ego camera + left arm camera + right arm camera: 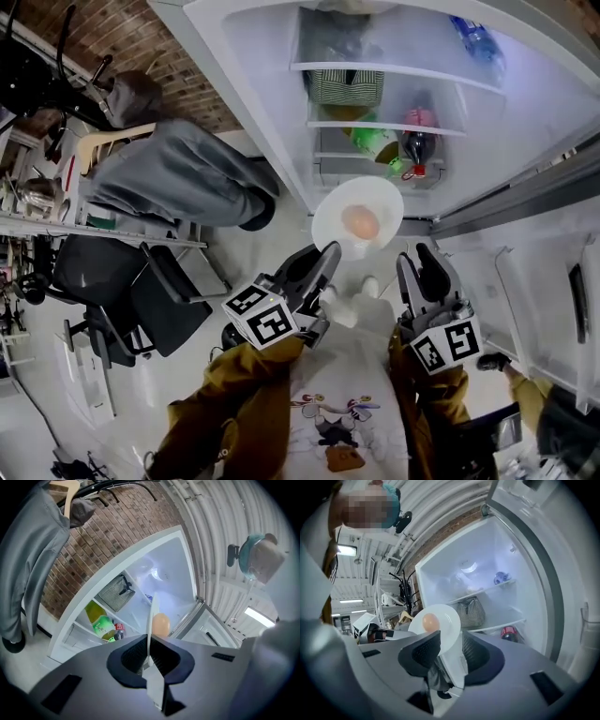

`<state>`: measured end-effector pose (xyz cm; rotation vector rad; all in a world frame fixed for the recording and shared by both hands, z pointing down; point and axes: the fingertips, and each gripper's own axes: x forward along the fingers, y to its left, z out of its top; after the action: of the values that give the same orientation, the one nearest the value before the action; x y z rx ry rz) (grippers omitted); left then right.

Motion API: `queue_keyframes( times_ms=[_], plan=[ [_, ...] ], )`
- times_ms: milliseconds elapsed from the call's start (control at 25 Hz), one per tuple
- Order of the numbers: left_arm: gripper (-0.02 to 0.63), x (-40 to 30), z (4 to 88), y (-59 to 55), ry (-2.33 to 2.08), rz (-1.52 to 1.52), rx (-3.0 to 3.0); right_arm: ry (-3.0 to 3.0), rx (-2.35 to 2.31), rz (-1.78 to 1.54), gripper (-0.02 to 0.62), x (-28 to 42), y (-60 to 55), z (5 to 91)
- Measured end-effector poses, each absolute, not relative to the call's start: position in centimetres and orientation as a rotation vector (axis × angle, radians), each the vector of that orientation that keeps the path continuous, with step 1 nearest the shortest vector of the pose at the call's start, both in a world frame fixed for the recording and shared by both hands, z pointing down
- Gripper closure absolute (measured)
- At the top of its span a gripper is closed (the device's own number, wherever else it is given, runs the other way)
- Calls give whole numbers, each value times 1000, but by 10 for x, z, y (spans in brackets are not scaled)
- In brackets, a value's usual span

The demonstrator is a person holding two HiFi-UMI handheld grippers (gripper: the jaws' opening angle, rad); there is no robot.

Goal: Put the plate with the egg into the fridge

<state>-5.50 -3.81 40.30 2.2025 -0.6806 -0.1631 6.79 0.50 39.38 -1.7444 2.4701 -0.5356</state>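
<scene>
**Plate with egg held before the open fridge**

Plate (380, 199), white and round, is in the air in front of the fridge (530, 112), whose door (548, 309) stands open to your right. The plate rests on no shelf. The egg (361, 222) lies near its middle.

Your left gripper (330, 251) pinches the plate's near rim. In the left gripper view the plate shows edge-on between the two closed jaws, with the egg just beyond them.

Your right gripper (413, 253) has its jaws spread. In the head view its tips stand just beside the plate's right rim. In the right gripper view the rim runs behind one jaw and lines up with the gap. Whether either pad touches it cannot be told, and no squeeze shows.

Inside the fridge, a striped bag (347, 86) sits on an upper shelf. A green bottle (375, 142) and a dark bottle (418, 141) lie on the shelf below.

A grey coat (173, 173) hangs to the left of the fridge, before a brick wall (141, 47).
</scene>
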Motion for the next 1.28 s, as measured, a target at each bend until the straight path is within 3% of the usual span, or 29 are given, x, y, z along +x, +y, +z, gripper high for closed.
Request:
queue_keyframes(
  times_ms=[600, 800, 1280],
  plan=[
    [591, -23, 399, -27, -404, -179, 2229, 2428, -1211, -935, 468, 68, -16, 403],
    [583, -22, 417, -39, -485, -144, 2209, 2381, -1184, -986, 570, 68, -19, 404],
    [548, -9, 417, -47, -546, -130, 2329, 2089, -1249, -1169, 580, 82, -23, 406]
  ],
)
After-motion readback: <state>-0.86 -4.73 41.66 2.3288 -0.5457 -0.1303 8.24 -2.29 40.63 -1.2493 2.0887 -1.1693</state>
